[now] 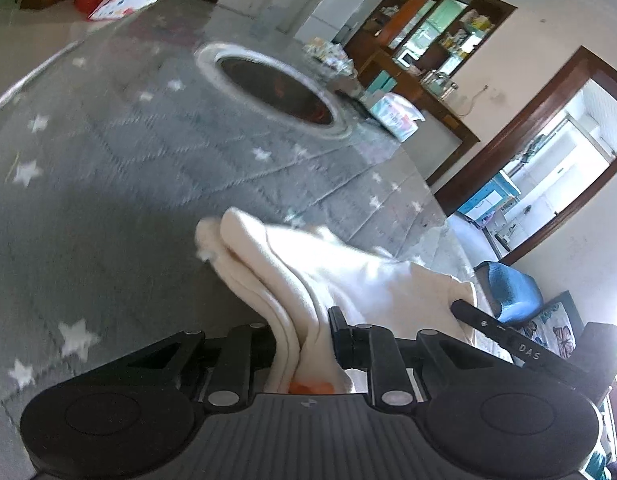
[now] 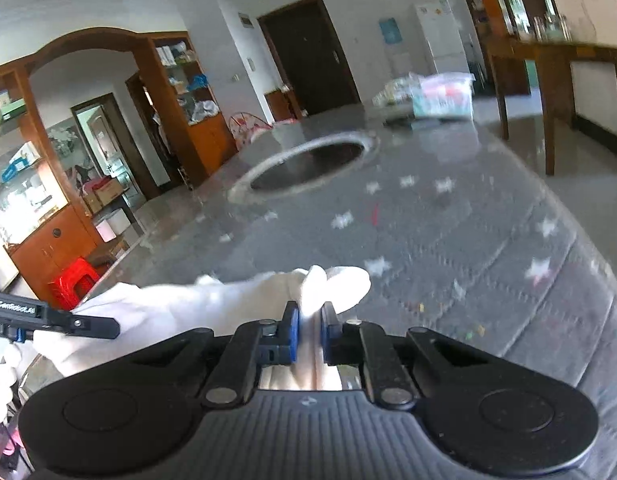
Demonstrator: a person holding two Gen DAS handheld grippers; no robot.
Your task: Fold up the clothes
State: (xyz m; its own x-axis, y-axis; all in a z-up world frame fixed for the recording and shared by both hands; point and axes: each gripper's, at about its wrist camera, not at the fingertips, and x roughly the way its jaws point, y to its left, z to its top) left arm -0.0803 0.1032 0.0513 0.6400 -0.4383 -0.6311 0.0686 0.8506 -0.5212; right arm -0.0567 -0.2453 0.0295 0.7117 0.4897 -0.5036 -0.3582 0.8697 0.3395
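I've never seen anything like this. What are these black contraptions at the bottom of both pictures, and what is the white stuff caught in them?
No robot here: a person holds a hand-held two-finger clamp in each hand. Each clamp carries a wide-angle camera looking forward along its fingers, which is why the room bends. One picture comes from the left gripper, the other from the right gripper. Each camera also catches the other clamp at the edge of its picture.

The white stuff is a cream cloth, a garment being folded. Both clamps are shut on it, each pinching a bunched edge, and the cloth stretches between them.

Underneath is a large table under a grey cover printed with white stars, with a round dark opening in its middle. Some packages sit at the far end.
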